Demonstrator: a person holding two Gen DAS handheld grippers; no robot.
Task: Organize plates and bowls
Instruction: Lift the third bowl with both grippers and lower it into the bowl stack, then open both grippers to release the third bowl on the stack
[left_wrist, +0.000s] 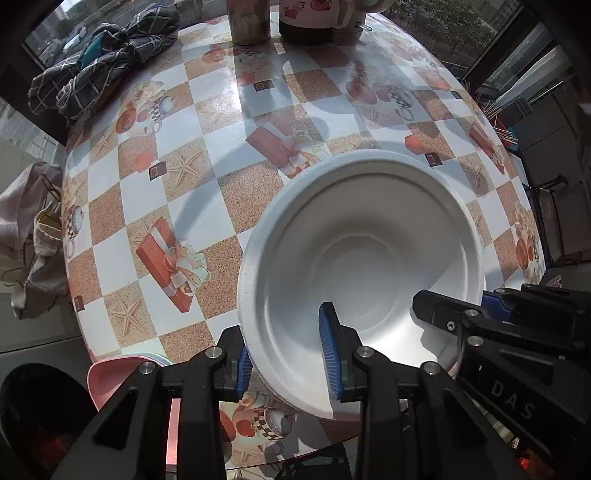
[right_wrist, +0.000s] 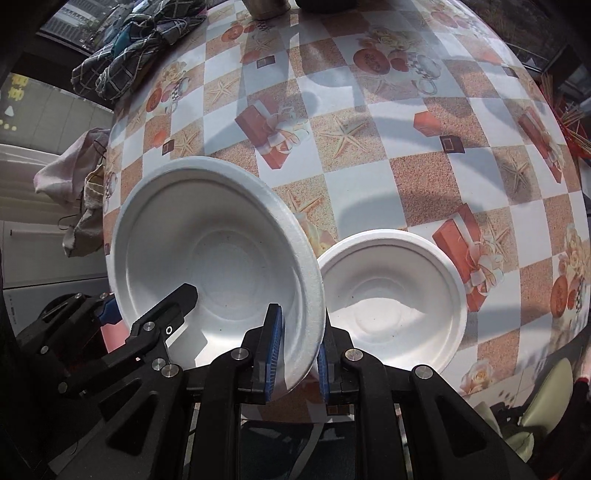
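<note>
A large white foam bowl (left_wrist: 362, 266) is held above the table's near edge by both grippers. My left gripper (left_wrist: 288, 354) is shut on its left rim, one blue pad inside and one outside. My right gripper (right_wrist: 297, 350) is shut on the same bowl's (right_wrist: 207, 254) right rim; it also shows at the right of the left wrist view (left_wrist: 480, 321). A second, smaller white bowl (right_wrist: 395, 299) sits on the table just right of the held one. A pink dish (left_wrist: 110, 376) pokes out below the left gripper.
The round table (left_wrist: 229, 155) has a checkered printed cloth. A dark plaid cloth (left_wrist: 103, 59) lies at the far left. A metal can (left_wrist: 249, 20) and a mug (left_wrist: 314, 14) stand at the far edge. Bags (left_wrist: 33, 236) hang left of the table.
</note>
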